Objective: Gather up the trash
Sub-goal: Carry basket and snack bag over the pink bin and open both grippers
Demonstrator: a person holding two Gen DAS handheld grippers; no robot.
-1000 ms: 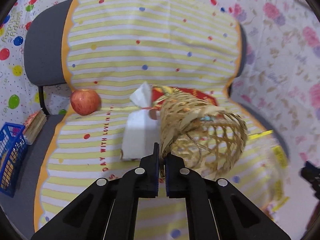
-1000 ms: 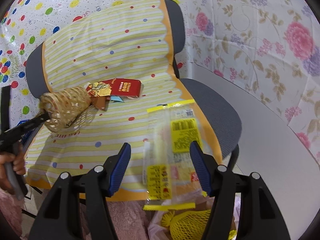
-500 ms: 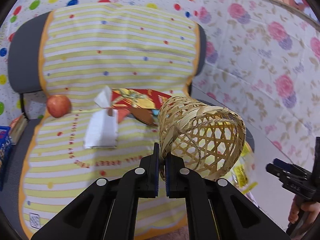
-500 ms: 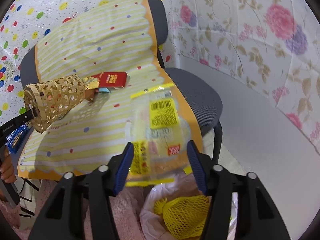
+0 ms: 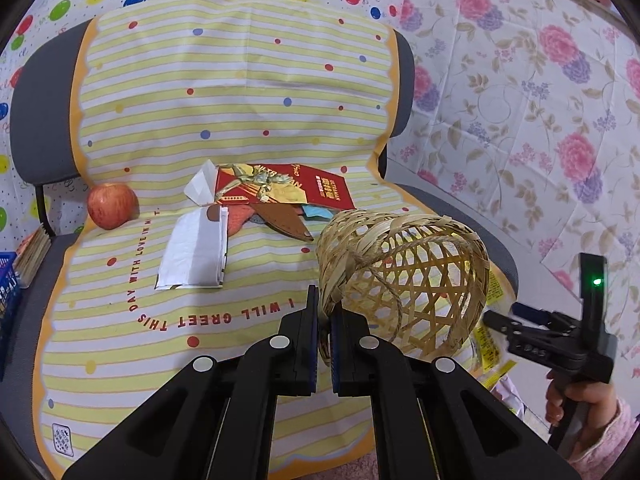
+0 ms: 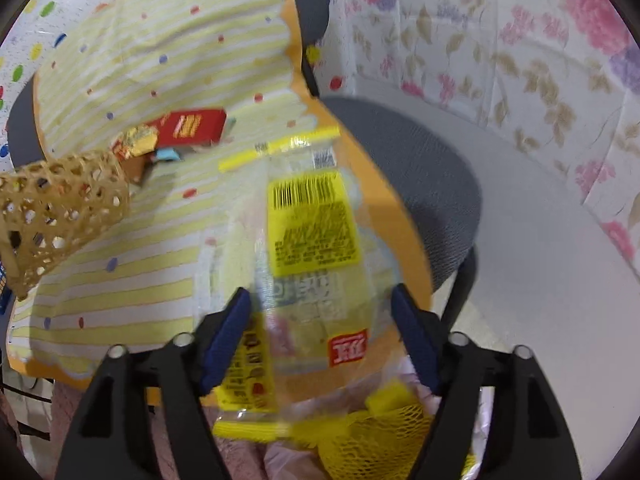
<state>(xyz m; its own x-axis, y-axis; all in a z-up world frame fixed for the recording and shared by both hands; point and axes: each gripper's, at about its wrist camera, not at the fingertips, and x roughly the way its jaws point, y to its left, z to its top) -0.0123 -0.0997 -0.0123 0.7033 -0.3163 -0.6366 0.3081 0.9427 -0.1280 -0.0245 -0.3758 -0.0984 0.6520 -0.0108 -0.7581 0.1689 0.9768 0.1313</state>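
Striped chair cover [image 5: 240, 92] holds litter. Left gripper [image 5: 324, 320] clamps a woven bamboo basket [image 5: 404, 276]; right gripper [image 6: 320, 312], spread wide, has a clear yellow-labelled wrapper [image 6: 308, 248] between its fingers, seemingly dropping toward the trash bag [image 6: 384, 440]. Next: fetch the red packet [image 5: 284, 188].

- One woven basket [image 5: 404, 276], pinched at its rim.
- One apple [image 5: 112, 205] on the chair.
- One red packet [image 5: 286, 188].
- One white tissue [image 5: 194, 254], folded flat.
- One brown leather piece [image 5: 282, 222].
- One clear wrapper [image 6: 304, 256] with yellow labels.
- One yellow net [image 6: 372, 440] in one white bag [image 6: 480, 420].
- One chair [image 5: 40, 112], under one striped cloth [image 5: 240, 92].
- Two grippers: left [image 5: 324, 336], right [image 6: 320, 336].
- One blue crate [image 5: 8, 300].
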